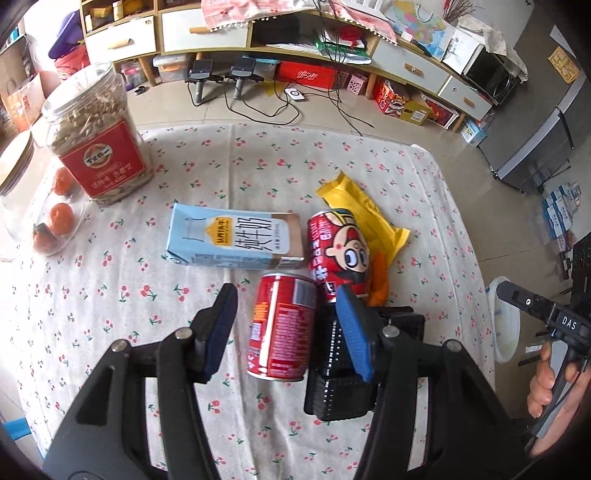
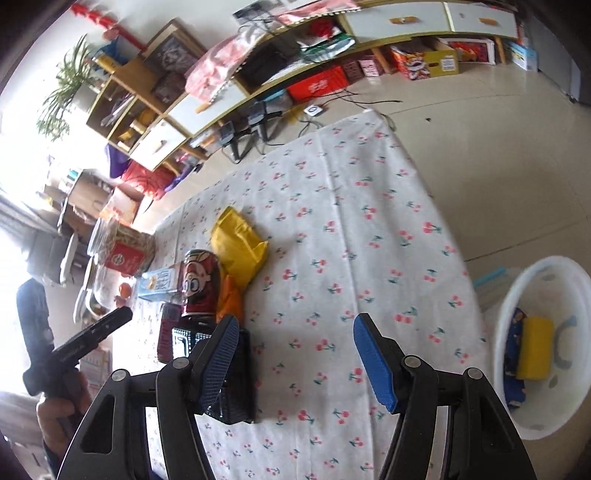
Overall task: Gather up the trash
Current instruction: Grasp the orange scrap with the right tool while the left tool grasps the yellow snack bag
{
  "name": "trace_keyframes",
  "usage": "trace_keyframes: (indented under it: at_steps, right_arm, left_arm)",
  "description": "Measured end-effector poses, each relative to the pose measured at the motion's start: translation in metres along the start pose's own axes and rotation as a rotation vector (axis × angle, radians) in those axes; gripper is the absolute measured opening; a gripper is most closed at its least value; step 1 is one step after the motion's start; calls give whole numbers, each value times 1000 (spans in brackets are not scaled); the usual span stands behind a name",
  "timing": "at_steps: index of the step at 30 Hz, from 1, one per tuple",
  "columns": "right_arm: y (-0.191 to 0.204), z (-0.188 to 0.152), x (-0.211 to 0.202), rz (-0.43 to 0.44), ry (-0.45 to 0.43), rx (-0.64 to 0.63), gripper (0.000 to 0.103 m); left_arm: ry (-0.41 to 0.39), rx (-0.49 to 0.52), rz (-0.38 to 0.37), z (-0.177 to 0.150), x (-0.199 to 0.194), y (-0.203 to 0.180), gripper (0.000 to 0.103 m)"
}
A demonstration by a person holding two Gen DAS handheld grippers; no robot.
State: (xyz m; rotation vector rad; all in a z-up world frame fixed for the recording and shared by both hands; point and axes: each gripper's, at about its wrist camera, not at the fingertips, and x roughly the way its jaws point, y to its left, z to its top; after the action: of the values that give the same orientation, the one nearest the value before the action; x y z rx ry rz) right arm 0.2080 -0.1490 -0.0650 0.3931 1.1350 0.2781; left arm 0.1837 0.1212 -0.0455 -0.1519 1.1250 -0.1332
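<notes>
In the left wrist view my left gripper (image 1: 286,299) is open, its blue pads on either side of a red can (image 1: 282,326) lying on the cherry-print tablecloth (image 1: 110,314). Beyond lie a cartoon-printed red can (image 1: 338,254), a blue milk carton (image 1: 232,236), a yellow wrapper (image 1: 362,218), an orange scrap (image 1: 380,284) and a black box (image 1: 351,373). My right gripper (image 2: 295,328) is open and empty over bare cloth (image 2: 332,258). A white bin (image 2: 543,347) off the table's right edge holds a yellow and a blue item.
A jar with a red label (image 1: 96,136) and a bag of oranges (image 1: 55,221) stand at the table's left. Cables and boxes lie on the floor before the shelves (image 1: 258,33). The table edge runs on the right (image 2: 454,240).
</notes>
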Motion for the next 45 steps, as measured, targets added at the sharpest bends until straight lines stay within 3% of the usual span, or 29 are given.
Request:
trace_keyframes:
  at_steps: [3,7,14,21,23,24,28,30,35,38,45]
  right_arm:
    - [25,2,19,-10,-3,-66,57]
    - [33,7,55,12,38,-63,44]
    - [55,6,103,43,115,-124,43]
    - [74,4,135,7,165,-186,43]
    - [74,5,141,0,167,-191,30]
    - [73,7,140,-2,173,-182,17]
    - [60,13,119,-20,137,-140,15]
    - [48,19,108,-39,120,-107,15]
    - [18,28,84,-38,87,-27,15]
    - [7,34,70,-60,46,6,15]
    - [-19,32,49,-94,-24,111,15]
  left_arm:
    - [2,-15,19,2,7,11,57]
    - [41,-35,28,2,19,21,58]
    - [48,-33,-1,6,22,21,58]
    - [35,-50,-38,14,22,22,58]
    - [26,-52,-49,16,22,20,58]
    - [25,-50,-57,16,22,19,58]
    - [8,-43,-76,25,24,11,59]
    - [-3,-49,-99,33,25,4,64]
    - [9,24,-143,51,36,-42,68]
    - [57,83,-141,62,54,-76,72]
    - [188,72,-62,59,103,-118,72]
